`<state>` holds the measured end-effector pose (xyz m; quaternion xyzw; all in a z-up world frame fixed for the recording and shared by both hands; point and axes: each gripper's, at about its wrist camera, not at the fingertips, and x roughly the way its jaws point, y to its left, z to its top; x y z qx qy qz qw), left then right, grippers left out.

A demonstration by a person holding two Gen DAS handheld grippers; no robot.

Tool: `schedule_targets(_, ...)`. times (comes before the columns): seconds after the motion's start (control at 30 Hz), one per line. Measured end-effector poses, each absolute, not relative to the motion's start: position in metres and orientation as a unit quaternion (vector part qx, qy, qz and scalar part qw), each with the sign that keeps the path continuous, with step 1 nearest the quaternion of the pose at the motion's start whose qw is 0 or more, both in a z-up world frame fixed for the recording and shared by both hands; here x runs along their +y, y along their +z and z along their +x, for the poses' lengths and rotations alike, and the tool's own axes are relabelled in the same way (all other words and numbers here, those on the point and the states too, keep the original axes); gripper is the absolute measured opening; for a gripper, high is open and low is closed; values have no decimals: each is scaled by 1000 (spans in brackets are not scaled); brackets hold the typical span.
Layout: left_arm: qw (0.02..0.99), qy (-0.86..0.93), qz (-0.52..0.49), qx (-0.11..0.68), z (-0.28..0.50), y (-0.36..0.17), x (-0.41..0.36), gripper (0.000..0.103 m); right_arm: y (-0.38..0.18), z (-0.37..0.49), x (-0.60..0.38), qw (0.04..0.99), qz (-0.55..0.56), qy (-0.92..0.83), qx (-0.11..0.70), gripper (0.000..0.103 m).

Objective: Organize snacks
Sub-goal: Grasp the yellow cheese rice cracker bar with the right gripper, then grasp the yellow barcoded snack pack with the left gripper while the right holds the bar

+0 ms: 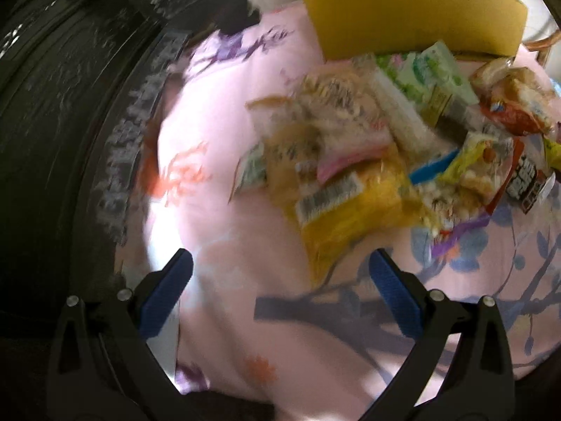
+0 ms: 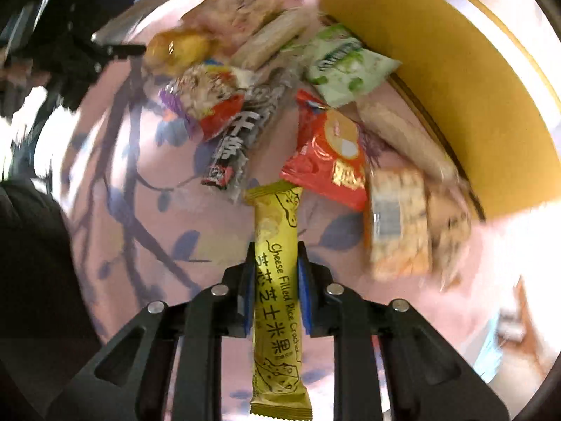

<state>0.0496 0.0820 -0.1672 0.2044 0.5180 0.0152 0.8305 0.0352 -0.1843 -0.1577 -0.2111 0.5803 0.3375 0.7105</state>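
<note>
In the right wrist view my right gripper (image 2: 275, 256) is shut on a long yellow cheese rice cracker bar (image 2: 277, 245), both blue pads pressing its sides above the pink flowered cloth (image 2: 115, 189). Beyond it lie a red snack packet (image 2: 329, 154), a black-lettered packet (image 2: 238, 140) and a green packet (image 2: 345, 65). In the left wrist view my left gripper (image 1: 280, 263) stands open over bare cloth (image 1: 224, 224), nothing between its fingers. A yellow packet with a barcode (image 1: 343, 217) lies just beyond its right finger, at the near edge of the snack pile (image 1: 385, 122).
A yellow cardboard box (image 1: 413, 17) stands behind the pile; in the right wrist view the yellow cardboard box (image 2: 438, 80) is at the upper right. A dark patterned fabric (image 1: 70, 122) fills the left side. A person's dark sleeve (image 2: 31, 263) is at the left edge.
</note>
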Motion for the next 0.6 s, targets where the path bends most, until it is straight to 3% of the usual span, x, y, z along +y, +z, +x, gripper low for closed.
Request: schedule_targets(0.6,824,-48,66,561,93,-182,71,101,-104,13,-219,783,-13,248,570,21)
